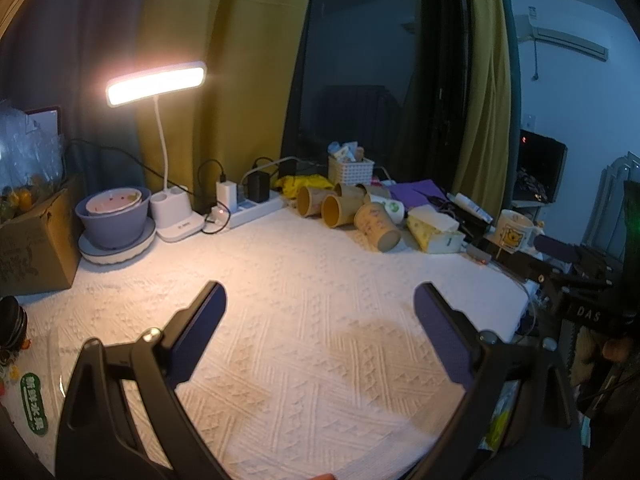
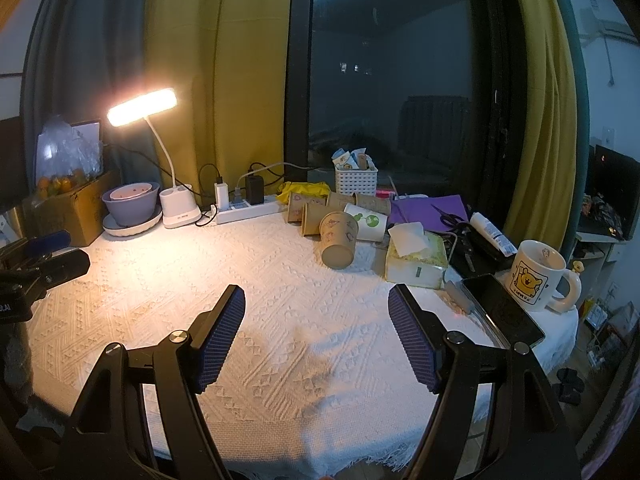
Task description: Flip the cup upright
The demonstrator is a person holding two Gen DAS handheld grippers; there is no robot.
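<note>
A brown paper cup (image 2: 338, 242) lies on its side, far right on the table (image 2: 160, 280). The white basket (image 2: 356, 180) holds small packets. Left gripper (image 1: 320, 332) and right gripper (image 2: 316, 336) both gape empty.

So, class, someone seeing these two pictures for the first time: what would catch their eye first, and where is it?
The lit desk lamp at the back left glows brightest over the white tablecloth. Next comes the heap of paper cups lying on their sides at the back centre, with a bear mug upright at the right edge. Both grippers, left gripper and right gripper, hover open and empty.
</note>
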